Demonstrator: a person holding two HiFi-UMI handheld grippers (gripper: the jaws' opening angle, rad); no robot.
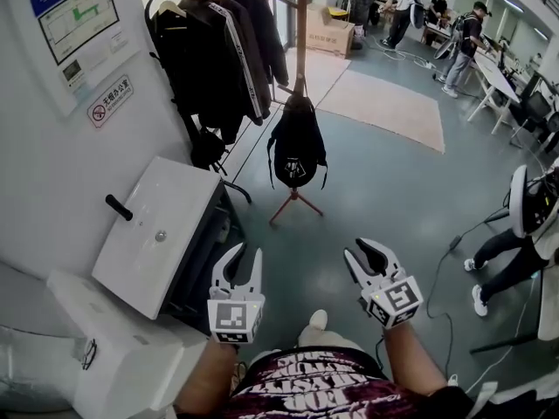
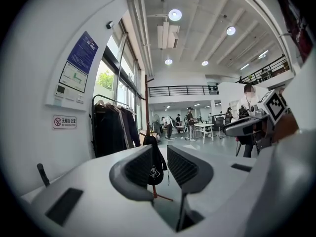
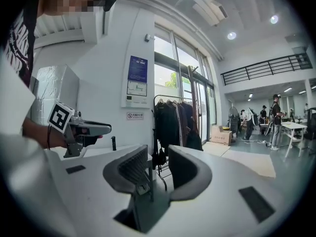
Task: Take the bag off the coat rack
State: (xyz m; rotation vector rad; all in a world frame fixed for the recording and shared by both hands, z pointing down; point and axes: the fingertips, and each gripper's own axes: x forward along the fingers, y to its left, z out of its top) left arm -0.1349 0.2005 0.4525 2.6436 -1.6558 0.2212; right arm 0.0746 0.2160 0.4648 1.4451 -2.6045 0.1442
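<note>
- Jaws on both grippers stand apart and hold nothing. The left gripper shows a clear gap between its pads, and the right gripper is parted about as wide, also empty.
- The black bag hangs at centre frame in the head view. It is up-frame of both grippers and well apart from them, and neither touches it.
- Its long axis runs up and down. It hangs straight from its top on the coat rack, which climbs to the top edge of the frame. The rack's feet spread on the floor just below the bag's bottom.
- Sideways, the bag sits between the two grippers, a little closer to the left one's line.
- In the left gripper view the bag shows right in the gap between the jaws, so that gripper points straight at it.
- In the right gripper view the bag lies right of centre, above the right-hand jaw, and the gap frames the coats instead.
- My judgement is that both grippers must travel forward a good way and then go for the top of the bag. The bag likely has to be lifted up off its hanging point rather than pulled sideways. The left gripper needs the least re-aiming.
</note>
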